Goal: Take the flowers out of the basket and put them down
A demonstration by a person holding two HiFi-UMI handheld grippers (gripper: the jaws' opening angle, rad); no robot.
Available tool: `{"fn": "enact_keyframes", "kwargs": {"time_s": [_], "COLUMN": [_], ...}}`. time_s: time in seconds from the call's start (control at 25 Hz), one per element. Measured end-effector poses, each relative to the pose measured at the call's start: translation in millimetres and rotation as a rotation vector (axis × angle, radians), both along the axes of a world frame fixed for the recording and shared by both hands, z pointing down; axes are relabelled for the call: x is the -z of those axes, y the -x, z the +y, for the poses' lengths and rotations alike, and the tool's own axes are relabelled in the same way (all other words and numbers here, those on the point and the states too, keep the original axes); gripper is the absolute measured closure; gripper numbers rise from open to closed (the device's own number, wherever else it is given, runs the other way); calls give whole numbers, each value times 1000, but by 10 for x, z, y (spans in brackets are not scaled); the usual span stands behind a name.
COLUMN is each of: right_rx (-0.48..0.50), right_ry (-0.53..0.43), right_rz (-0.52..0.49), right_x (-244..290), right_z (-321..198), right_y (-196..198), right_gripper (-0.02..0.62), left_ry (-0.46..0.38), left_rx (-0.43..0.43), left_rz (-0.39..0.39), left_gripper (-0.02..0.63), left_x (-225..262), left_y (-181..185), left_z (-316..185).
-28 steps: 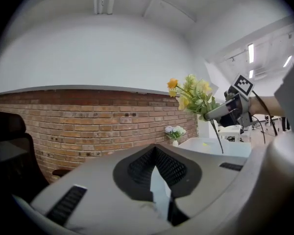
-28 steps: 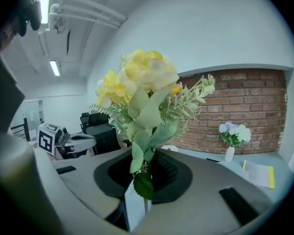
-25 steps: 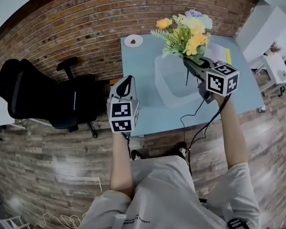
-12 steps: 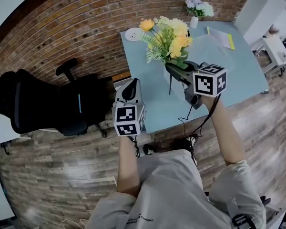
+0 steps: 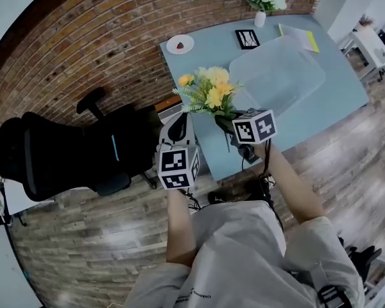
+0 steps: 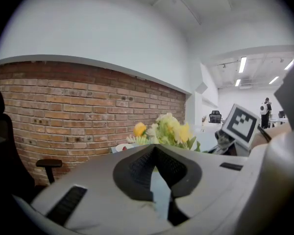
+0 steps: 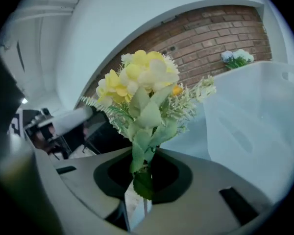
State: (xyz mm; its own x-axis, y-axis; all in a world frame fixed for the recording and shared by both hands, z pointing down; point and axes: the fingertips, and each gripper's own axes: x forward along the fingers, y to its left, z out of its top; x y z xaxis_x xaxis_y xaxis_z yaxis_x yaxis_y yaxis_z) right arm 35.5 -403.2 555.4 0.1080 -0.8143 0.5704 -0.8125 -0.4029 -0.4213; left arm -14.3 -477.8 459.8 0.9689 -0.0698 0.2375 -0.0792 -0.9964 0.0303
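Note:
The yellow bouquet [image 5: 207, 95] with green leaves is up in the air above the table's near left corner, clear of the translucent basket [image 5: 279, 76]. My right gripper [image 5: 226, 122] is shut on its stems, and in the right gripper view the flowers [image 7: 137, 82] stand upright out of the right gripper [image 7: 146, 153]. My left gripper [image 5: 178, 128] hovers just left of the table edge, shut with nothing in it. From the left gripper view the bouquet [image 6: 161, 129] shows beyond the left gripper [image 6: 155, 148].
On the light blue table [image 5: 205, 59] stand a small plate [image 5: 179, 43], a black frame [image 5: 247, 38], a paper [image 5: 301, 37] and a white vase of pale flowers [image 5: 263, 2]. A black office chair [image 5: 58, 153] sits at the left by the brick wall.
My right gripper has carried the bouquet from above the basket leftward and nearer, to the table's near left corner. The left gripper stayed roughly where it was.

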Motion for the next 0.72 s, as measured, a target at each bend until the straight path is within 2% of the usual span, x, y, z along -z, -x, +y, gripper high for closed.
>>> {"fn": "enact_keyframes", "kwargs": {"time_s": [0.16,0.32,0.56,0.72], "right_rx": [-83,-143,-198,-230], "right_ry": [171,285,330,351], "right_rz": [-17,-50,-59,-51], "right_x": [-748,-1226,-1538,-1712], "right_z": [87,298,269,281], "right_y": [-55,-81,-204,-186], "right_gripper": [505,505,503,502], "left_ry": [13,57,159,170], "left_rx": [0,6,56,92], "left_rz": [-11,-18,-64,-114], "left_gripper": [589,589,589,589], "left_x": [-64,-126,-466,-728], "left_y": [35,153,411,684], "left_z": [-93,-63,-52,-35]}}
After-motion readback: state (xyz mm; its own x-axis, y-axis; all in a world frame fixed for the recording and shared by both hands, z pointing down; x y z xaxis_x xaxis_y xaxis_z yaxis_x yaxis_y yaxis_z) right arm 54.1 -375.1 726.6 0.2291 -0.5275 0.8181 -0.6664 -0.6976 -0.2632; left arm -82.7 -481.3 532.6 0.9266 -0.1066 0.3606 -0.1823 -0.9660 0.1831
